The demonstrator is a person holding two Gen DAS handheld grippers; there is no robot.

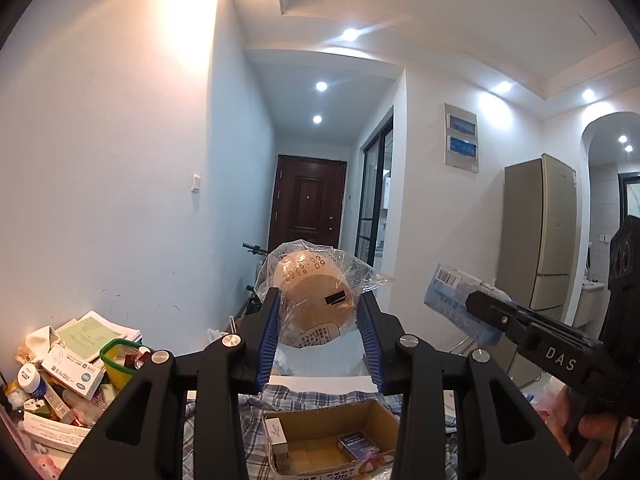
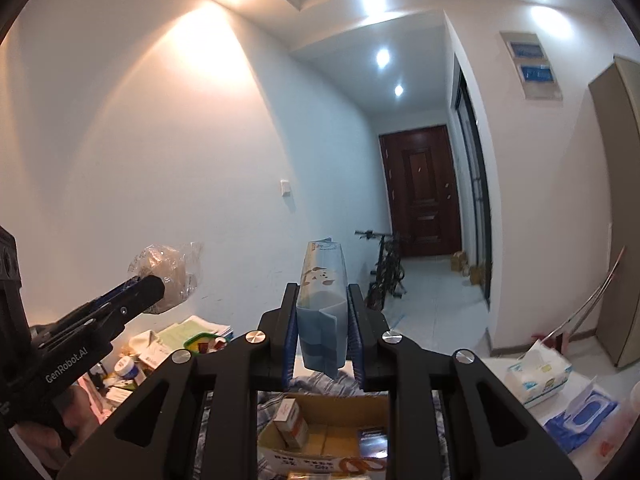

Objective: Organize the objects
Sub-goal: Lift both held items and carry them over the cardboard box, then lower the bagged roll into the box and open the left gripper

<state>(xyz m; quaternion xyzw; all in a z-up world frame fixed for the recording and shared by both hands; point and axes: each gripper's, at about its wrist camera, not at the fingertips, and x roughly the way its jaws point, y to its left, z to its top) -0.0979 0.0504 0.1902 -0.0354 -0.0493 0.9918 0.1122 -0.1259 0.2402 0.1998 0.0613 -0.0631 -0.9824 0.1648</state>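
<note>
over on your left, the clutter pile [image 1: 68,368] sits on the desk, untouched. your left hand-held gripper [image 1: 318,320] is closed on the bagged brown roll [image 1: 316,300], held up in the air. below, the cardboard box [image 1: 332,436] lies open with a few small packs inside. your right hand-held gripper [image 2: 322,320] is clamped on the blue tissue pack [image 2: 322,292], also aloft. looks like mid-carry; next you'd lower each item into the box's free space and let go.
</note>
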